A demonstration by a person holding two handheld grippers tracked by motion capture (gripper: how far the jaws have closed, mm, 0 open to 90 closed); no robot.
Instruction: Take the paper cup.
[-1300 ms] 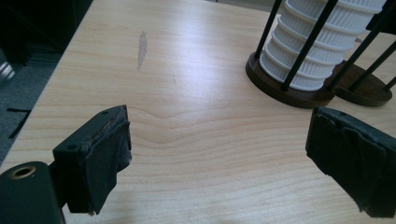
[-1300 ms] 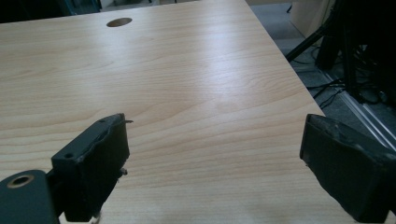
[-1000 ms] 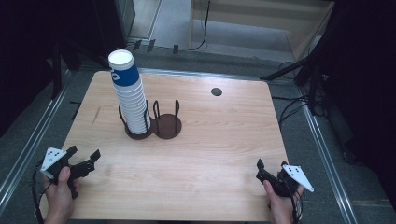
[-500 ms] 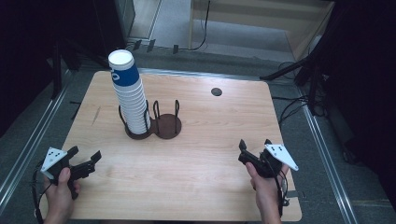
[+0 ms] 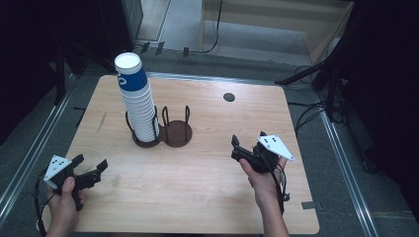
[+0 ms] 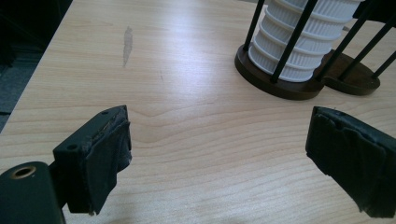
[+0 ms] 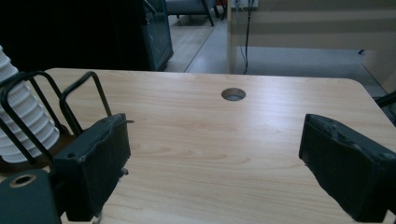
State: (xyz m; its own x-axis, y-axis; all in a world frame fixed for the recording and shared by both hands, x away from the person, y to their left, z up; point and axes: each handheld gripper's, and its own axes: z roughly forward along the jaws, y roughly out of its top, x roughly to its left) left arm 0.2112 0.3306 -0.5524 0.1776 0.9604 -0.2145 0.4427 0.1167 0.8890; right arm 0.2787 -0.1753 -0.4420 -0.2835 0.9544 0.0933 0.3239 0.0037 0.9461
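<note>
At lower left of the frame the left gripper (image 5: 90, 168) gapes wide and empty, the right gripper (image 5: 248, 146) likewise at centre-right, the cup stack (image 5: 137, 101) standing in its holder (image 5: 173, 133) upper left.

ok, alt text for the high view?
A tall stack of paper cups stands in one side of a dark two-slot holder on a wooden table. A person holds the left tool and right tool, both open, near the front edge.

A light wooden table (image 5: 197, 197) stands on grey floor (image 5: 346, 187), with dark surroundings and trailing cables (image 5: 309, 113).
</note>
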